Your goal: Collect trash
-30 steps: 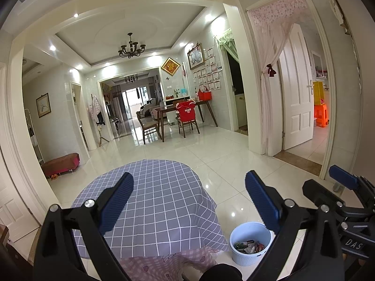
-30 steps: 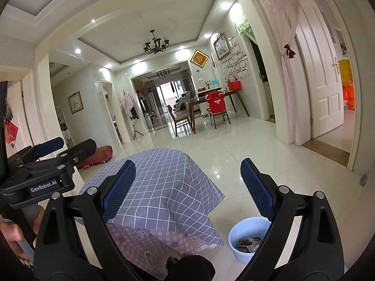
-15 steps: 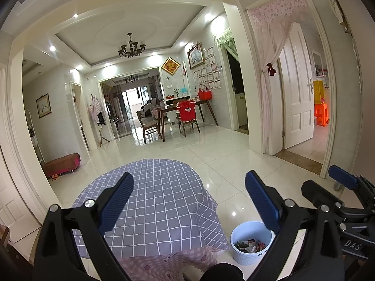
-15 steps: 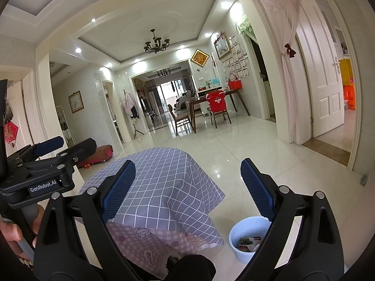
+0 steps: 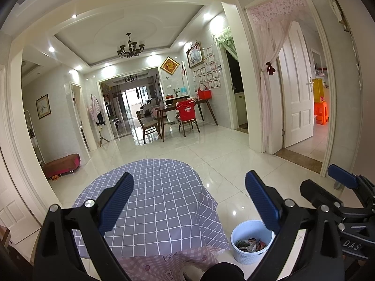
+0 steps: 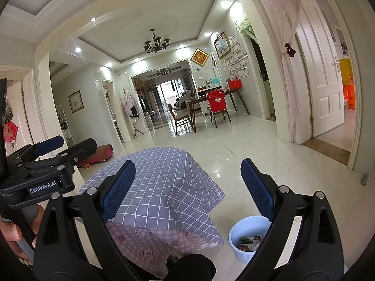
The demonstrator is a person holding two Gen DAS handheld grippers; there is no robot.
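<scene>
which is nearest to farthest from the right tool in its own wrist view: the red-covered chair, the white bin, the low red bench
From the right tool, both fingers spread wide:
1. white bin, on the floor just below its right finger, holding trash.
2. low red bench, against the wall to the left, past the checked tablecloth.
3. red-covered chair, far ahead at the dining table.

"GenRobot.AI" on left gripper (image 6: 50,146), "DAS" on right gripper (image 5: 332,180)

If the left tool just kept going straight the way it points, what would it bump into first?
Probably nothing nearby: the left tool, open and empty, points above the checked tablecloth toward the open tiled floor. Depth is hard to judge.
</scene>
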